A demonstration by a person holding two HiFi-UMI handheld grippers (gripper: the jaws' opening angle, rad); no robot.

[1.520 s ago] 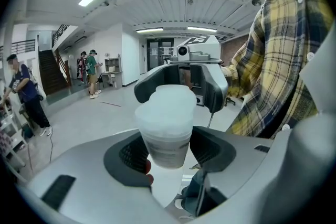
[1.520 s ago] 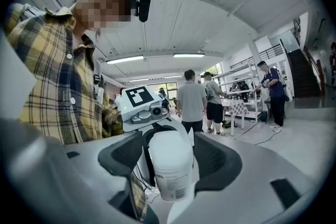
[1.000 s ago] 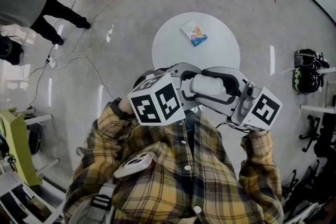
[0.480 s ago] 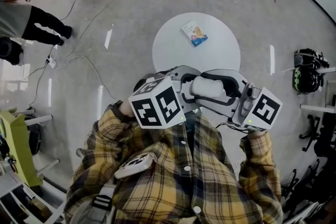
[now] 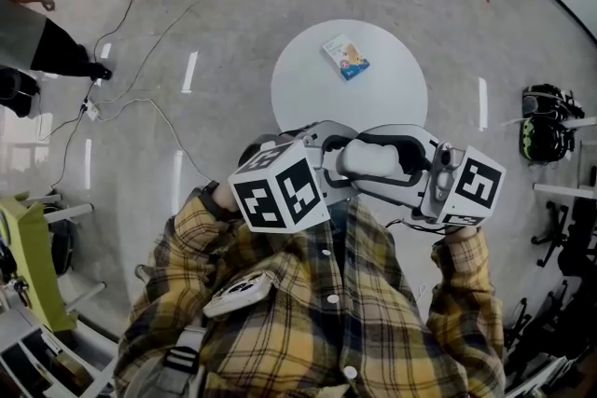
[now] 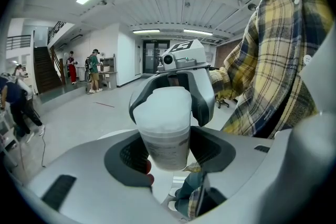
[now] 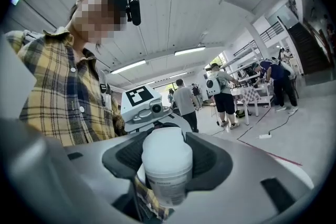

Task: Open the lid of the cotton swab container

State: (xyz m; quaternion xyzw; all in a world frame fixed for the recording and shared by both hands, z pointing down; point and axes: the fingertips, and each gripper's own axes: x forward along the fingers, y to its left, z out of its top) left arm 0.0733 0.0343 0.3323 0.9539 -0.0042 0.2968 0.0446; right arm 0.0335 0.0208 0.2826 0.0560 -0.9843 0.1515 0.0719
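Head view: I saw the cotton swab container [image 5: 366,158] held in the air just off the near edge of the round table [image 5: 308,89], close to a yellow plaid shirt [image 5: 308,312]. The left gripper [image 5: 328,165] and the right gripper [image 5: 396,165] met on it from opposite sides. A small packet [image 5: 345,59] lay on the table's far half. Left gripper view: the left jaws were clamped on the clear, labelled body [image 6: 164,147], while the right jaws wrapped the frosted white lid [image 6: 161,107] above it. Right gripper view: its pads pressed on both sides of that lid, with the labelled body hanging below them. The lid looked fully seated and not yet opened. To do this well, I judged that I should hold the left grip firm and motionless and work only the right hand. The lid should come off by twisting or pulling straight along the container's own length. I should squeeze the thin plastic no harder than needed, keep the open end upward, and work over the table so that any spilled swabs landed there.
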